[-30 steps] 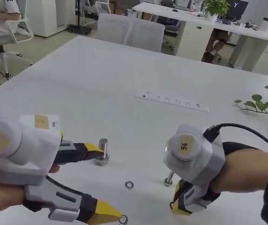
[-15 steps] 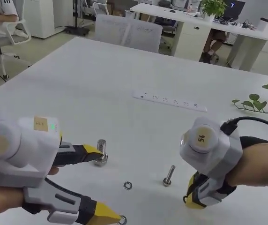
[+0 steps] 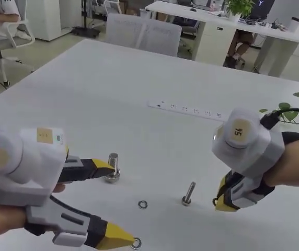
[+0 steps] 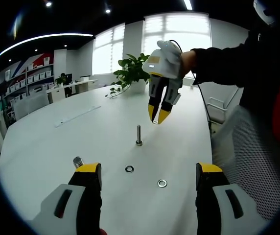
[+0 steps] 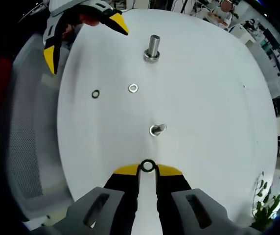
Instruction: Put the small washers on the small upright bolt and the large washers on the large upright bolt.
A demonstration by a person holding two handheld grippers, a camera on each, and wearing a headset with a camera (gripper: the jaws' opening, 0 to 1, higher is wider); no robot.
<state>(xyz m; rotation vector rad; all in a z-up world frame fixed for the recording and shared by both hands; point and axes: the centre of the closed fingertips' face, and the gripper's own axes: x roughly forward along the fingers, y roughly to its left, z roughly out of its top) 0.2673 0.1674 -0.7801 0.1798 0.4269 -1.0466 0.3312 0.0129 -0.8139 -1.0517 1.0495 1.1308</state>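
My right gripper [image 3: 220, 203] hangs above the white table [image 3: 113, 89], just to the right of the small bolt [image 3: 188, 193] and not touching it. Its jaws are almost pressed together, and between the yellow tips they pinch one washer [image 5: 148, 166] by its rim. In the right gripper view this ring sits in the narrow gap, and the small bolt is a little beyond it.

The small bolt stands upright on its head, on the right side of the work area. The large bolt [image 3: 113, 167] stands upright further to the left. It has a wide ring at its foot, and I cannot tell if this is the bolt head or a washer.

My left gripper [image 3: 122, 205] is low over the near left part of the table. Its jaws are spread wide and hold nothing. The tip of the far jaw is just beside the large bolt, and the right gripper view shows a small gap between them. The tip of the near jaw is just beside the near washer [image 3: 136, 243], which lies flat on the table. The middle washer [image 3: 142, 204] lies flat too, between the two bolts and a little nearer to me.

I cannot tell the sizes of the three washers. A power strip [image 3: 188, 111] lies far behind the bolts, and plant leaves [image 3: 296, 107] reach in at the far right.
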